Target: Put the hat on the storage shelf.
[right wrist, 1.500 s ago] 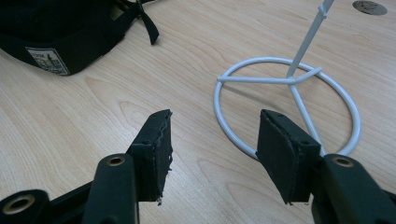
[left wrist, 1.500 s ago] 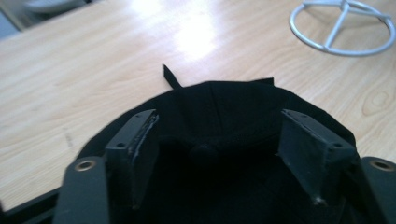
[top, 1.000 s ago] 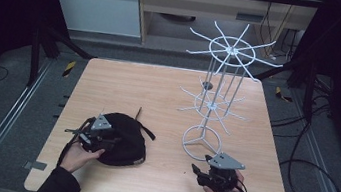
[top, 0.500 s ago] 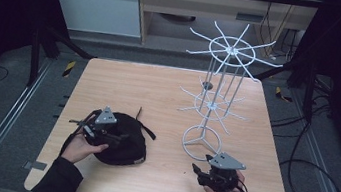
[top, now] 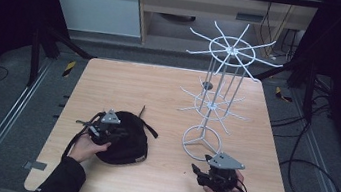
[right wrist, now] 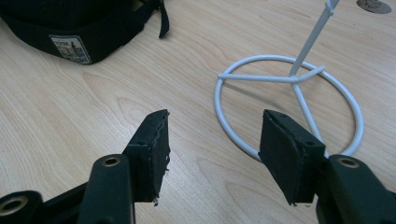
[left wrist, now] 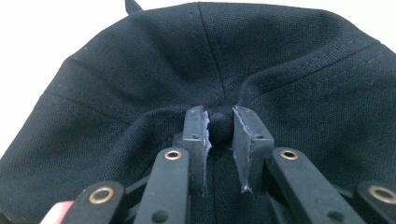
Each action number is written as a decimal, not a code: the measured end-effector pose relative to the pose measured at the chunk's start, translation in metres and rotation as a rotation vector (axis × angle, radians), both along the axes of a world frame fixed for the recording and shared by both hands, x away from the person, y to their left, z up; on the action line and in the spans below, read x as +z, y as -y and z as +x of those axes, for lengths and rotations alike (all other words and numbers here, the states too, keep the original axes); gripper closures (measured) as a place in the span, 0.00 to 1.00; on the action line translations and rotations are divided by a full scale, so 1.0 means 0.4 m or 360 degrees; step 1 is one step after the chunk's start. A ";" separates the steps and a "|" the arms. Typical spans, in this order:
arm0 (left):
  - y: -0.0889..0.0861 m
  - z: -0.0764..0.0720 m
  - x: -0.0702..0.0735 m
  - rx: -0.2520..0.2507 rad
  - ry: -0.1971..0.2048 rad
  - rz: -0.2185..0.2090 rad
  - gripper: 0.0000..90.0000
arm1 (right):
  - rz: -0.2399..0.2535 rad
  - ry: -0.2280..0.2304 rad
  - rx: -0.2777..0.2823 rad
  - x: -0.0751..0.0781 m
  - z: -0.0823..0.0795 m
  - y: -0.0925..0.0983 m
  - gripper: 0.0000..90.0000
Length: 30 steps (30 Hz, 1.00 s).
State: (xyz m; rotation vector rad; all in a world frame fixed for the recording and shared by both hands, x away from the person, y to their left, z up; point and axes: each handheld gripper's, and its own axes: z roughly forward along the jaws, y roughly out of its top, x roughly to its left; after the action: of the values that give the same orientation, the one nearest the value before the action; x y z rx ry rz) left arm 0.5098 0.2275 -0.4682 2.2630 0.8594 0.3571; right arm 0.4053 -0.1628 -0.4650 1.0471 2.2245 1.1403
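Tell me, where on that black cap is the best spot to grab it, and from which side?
At the button on its crown, I'd judge, coming from above. The cap lies dome-up on the table, so its panels meet there in a small knob with folds of cloth. The left gripper, whose jaws have just been closing, pinches that spot.

White wire rack (top: 218, 98) stands on wooden table (top: 124, 84).

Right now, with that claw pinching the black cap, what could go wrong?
The left gripper, whose jaws have just been closing, grips only the small button on top of the cap; that small hold might slip when lifted. The cap's loose strap could drag or snag. The right gripper sits open beside the white wire rack, so a stray move might nudge it.
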 end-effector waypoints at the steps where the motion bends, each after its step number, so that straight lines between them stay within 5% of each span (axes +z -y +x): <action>1: -0.002 -0.002 0.002 0.0008 -0.0004 -0.0018 0.83 | 0.0001 0.0003 0.0002 0.001 0.000 0.001 0.47; 12: -0.050 -0.061 0.082 0.0120 0.0106 -0.0210 0.83 | 0.0009 0.0014 -0.0005 0.005 -0.002 0.006 0.47; 24: -0.063 -0.094 0.145 0.0168 0.0229 -0.0322 0.83 | 0.0032 0.0036 -0.0032 0.011 -0.002 0.017 0.47; 30: -0.072 -0.123 0.197 0.0213 0.0330 -0.0479 0.83 | 0.0057 0.0052 -0.0070 0.018 -0.006 0.038 0.47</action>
State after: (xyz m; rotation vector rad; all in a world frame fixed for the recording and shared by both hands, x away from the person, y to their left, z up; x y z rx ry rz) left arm 0.4605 0.2561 -0.3893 1.8621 0.8927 0.4800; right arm 0.4029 -0.1782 -0.4579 1.0789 2.1524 1.1744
